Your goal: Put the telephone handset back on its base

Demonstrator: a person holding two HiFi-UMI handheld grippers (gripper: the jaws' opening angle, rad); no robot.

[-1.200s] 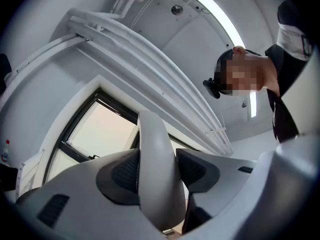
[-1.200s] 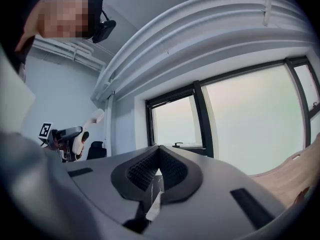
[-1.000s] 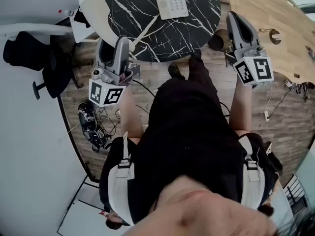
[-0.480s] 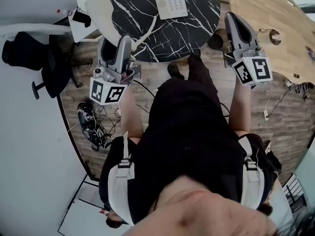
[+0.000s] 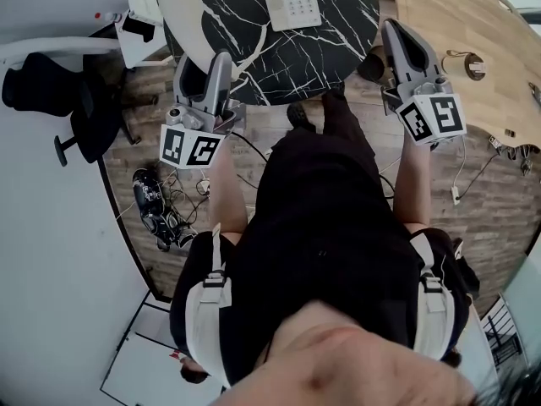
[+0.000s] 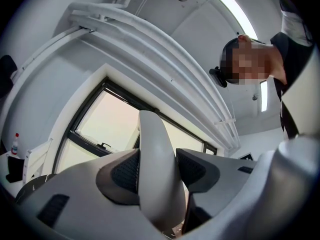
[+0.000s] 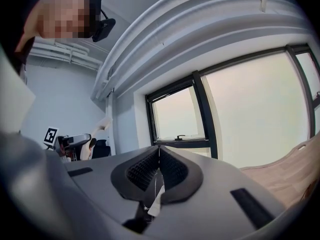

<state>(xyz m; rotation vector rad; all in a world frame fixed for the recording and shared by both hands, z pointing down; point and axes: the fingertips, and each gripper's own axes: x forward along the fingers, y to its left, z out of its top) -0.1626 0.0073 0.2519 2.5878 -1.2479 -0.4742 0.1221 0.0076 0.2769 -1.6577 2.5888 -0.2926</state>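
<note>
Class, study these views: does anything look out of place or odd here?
Yes. The handset is off its base. The left gripper clamps it pointing upward, while the base lies on the table without it. Nothing looks spilled or damaged.

Left gripper (image 5: pixel 205 70) jaws tight on handset (image 6: pixel 157 169), right gripper (image 7: pixel 159 168) jaws together

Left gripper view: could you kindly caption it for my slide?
Left hand-held gripper clamps the white telephone handset, window behind.
</note>
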